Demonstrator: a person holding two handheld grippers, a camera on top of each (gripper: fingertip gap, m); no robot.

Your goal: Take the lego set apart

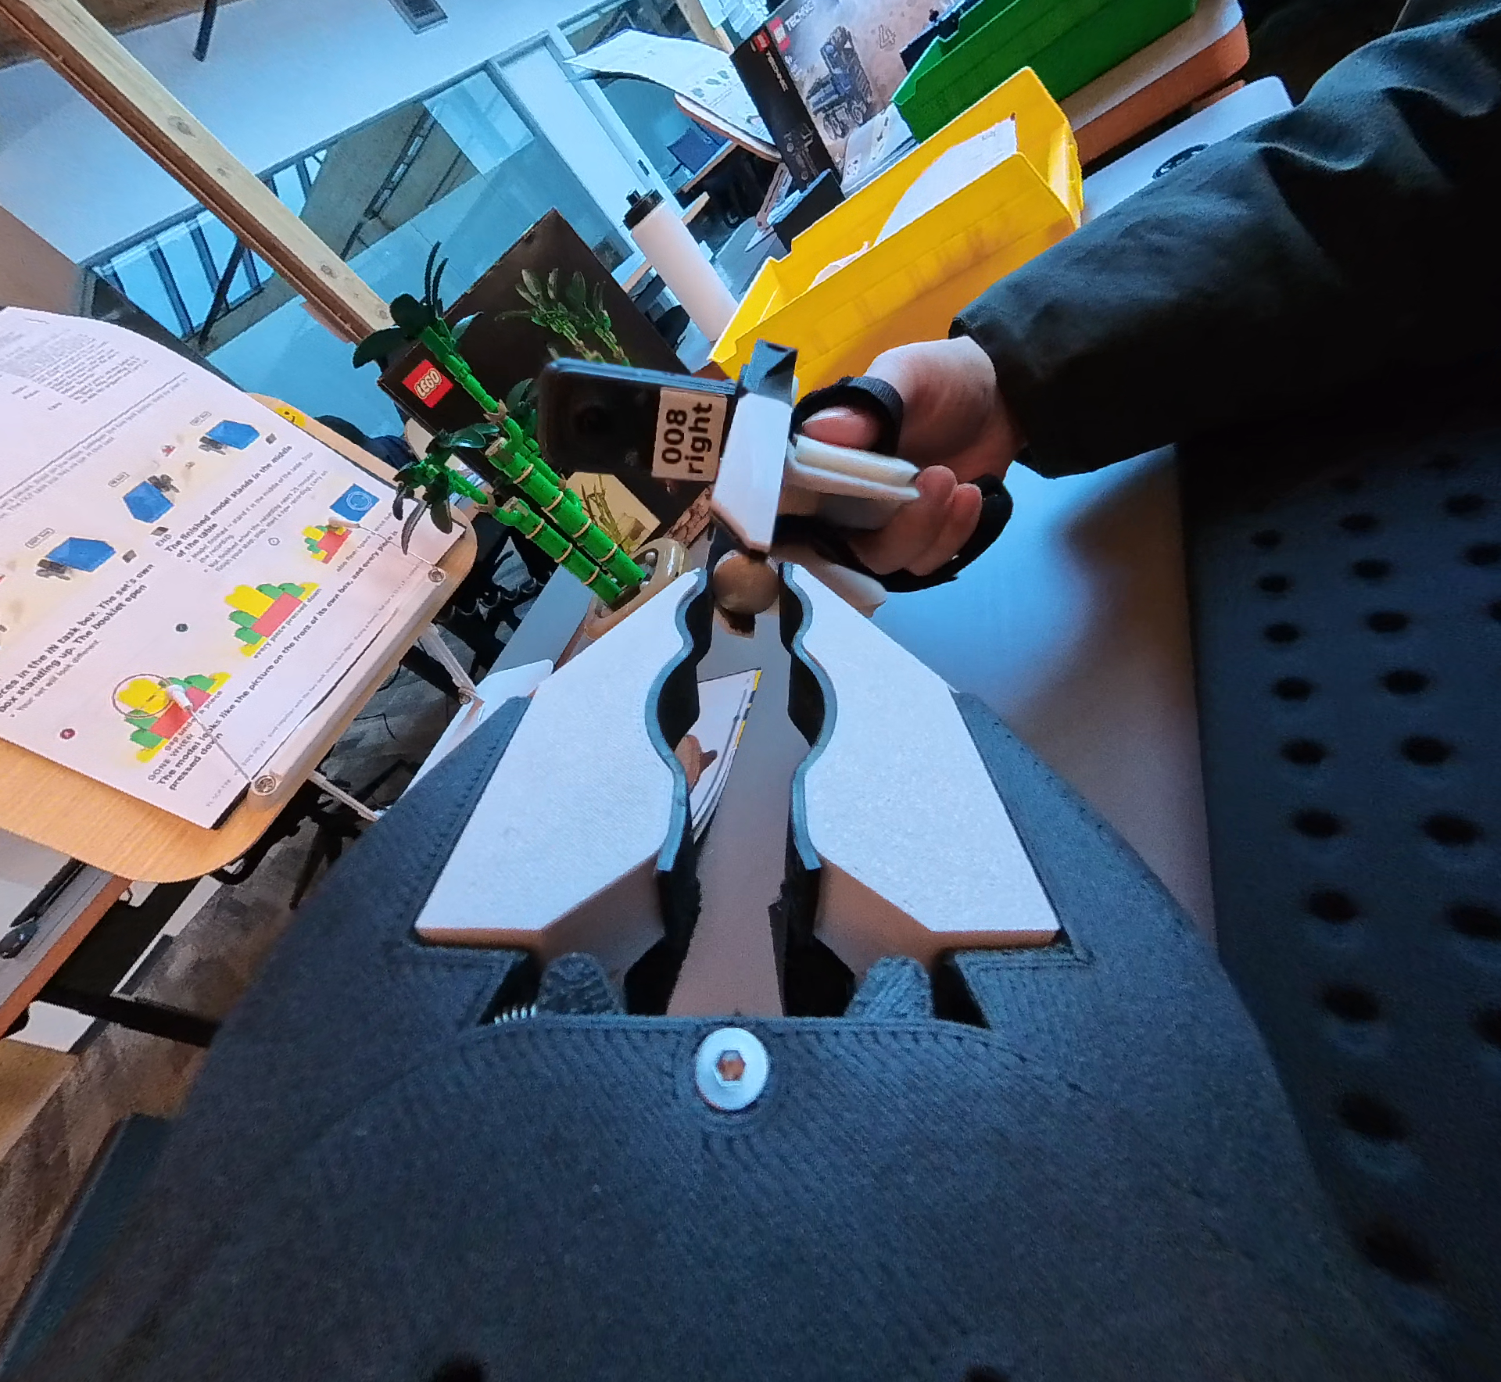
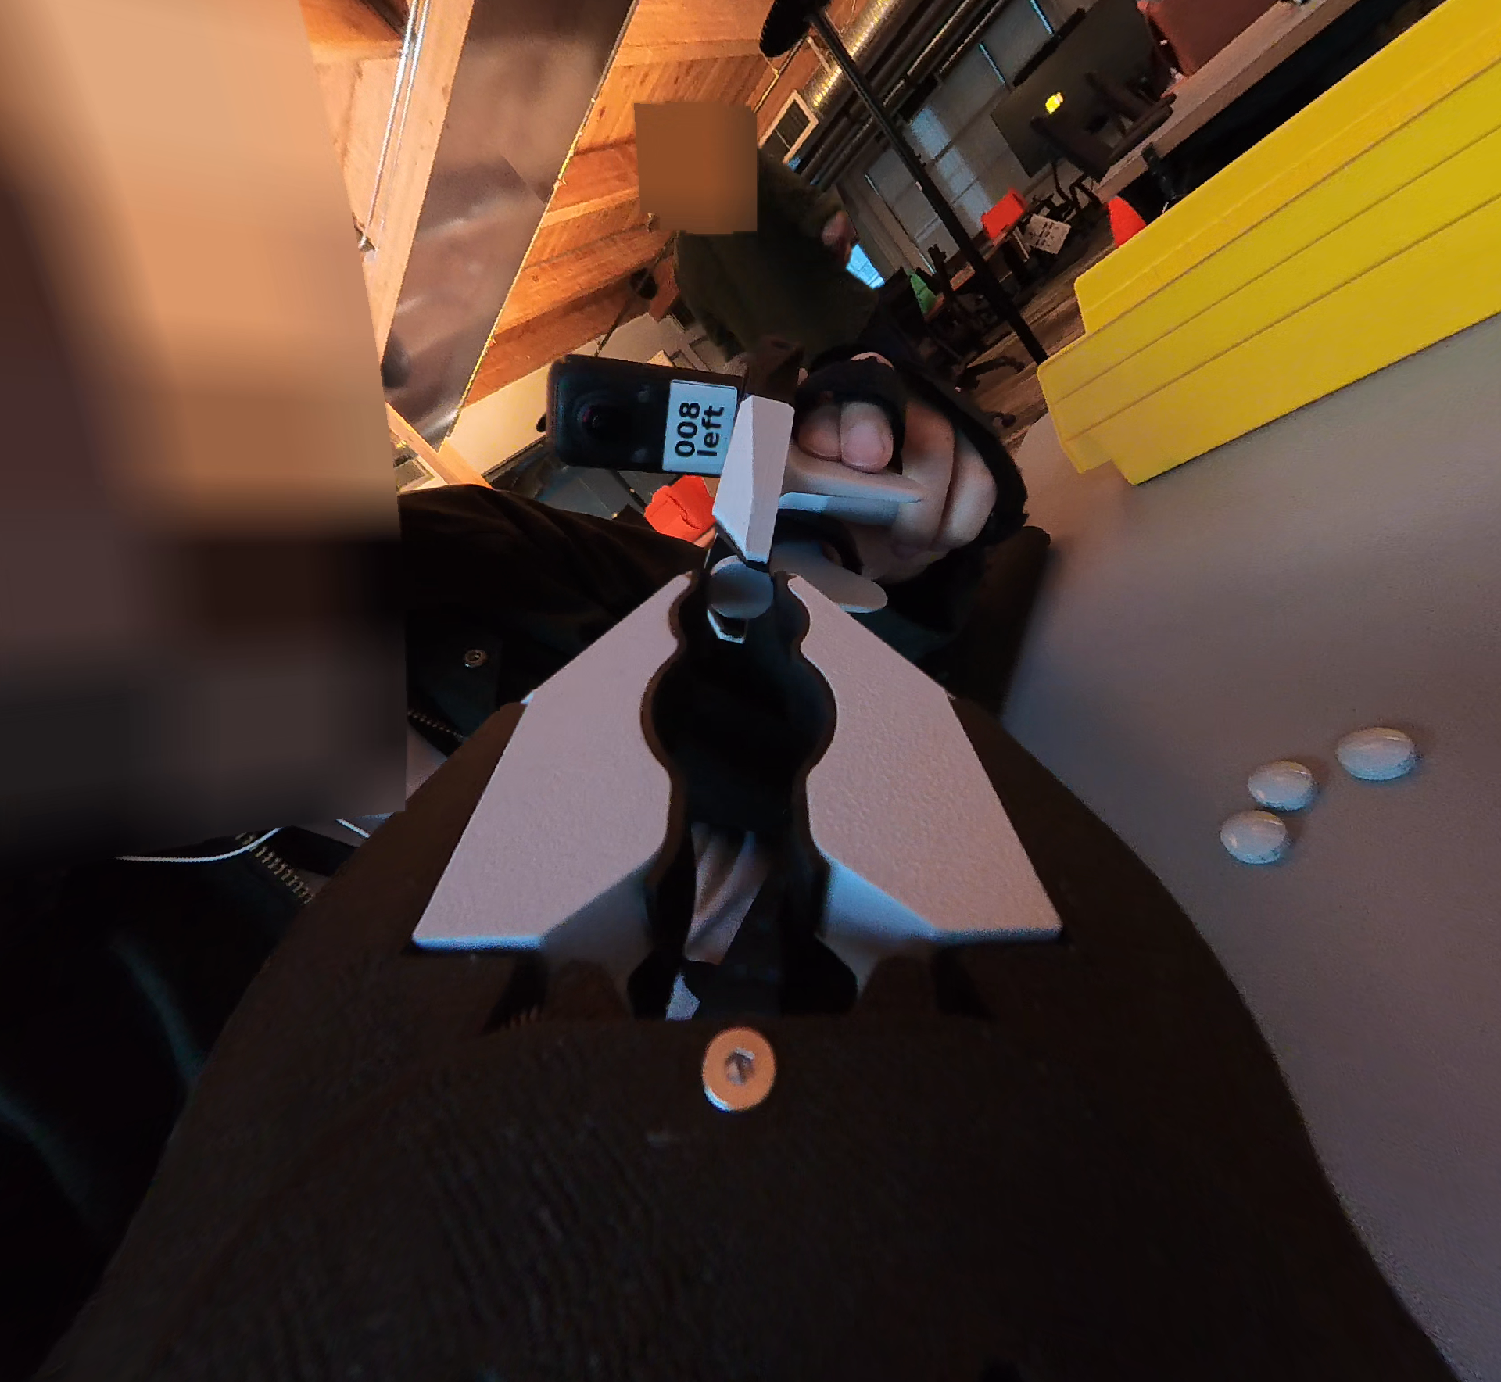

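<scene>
Large mosaic patch (image 2: 187, 368) hides left third of right wrist view. Bamboo model (image 1: 528, 474) base masked behind left gripper finger (image 1: 585, 734). Round tan piece (image 1: 743, 586) at fingertips: grip unclear. Yellow bin (image 2: 1299, 271) cut by edge.

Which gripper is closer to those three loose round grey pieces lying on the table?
Right. The three grey pieces lie on the table just beside the right gripper; the left gripper faces it from beyond its jaws, farther off.
</scene>
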